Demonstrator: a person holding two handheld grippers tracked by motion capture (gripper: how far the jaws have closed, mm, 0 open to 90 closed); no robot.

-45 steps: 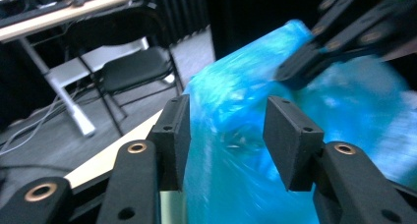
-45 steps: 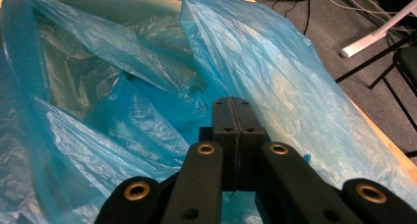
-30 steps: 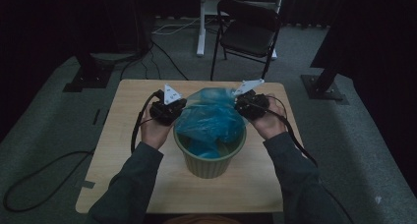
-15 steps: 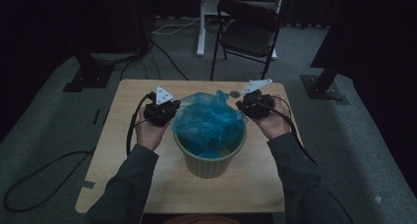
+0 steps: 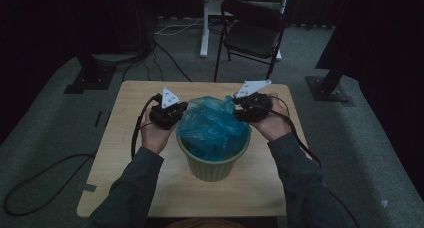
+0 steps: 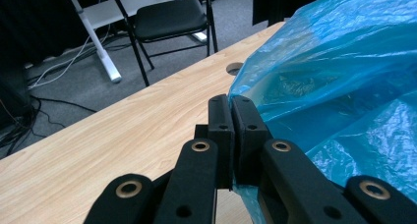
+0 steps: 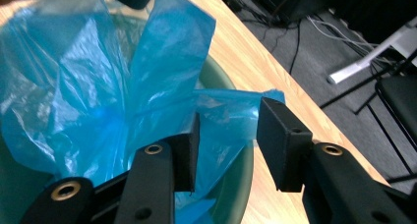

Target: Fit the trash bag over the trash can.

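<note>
Dim room, wooden table [image 5: 125, 178]. Green bin [image 5: 212, 165] at table centre, blue bag [image 5: 212, 125] bunched inside.

Left gripper [image 6: 231, 116] pinches bag edge tight. Right gripper [image 7: 226, 135] jaws just opening, parted, bag edge loose between.

Advice: re-grip right edge further along, stretch film over rim; left hold keeps bag from slipping.

A light wooden surface [image 5: 125, 153] with a round hole [image 6: 236, 68] near its far edge stands on grey carpet [image 5: 45, 138]. Behind it is a black folding chair [image 5: 252, 35], beside a white stand [image 5: 205, 23]. Black cables [image 5: 165, 48] trail across the floor, and dark bases [image 5: 330, 90] sit at either side.
</note>
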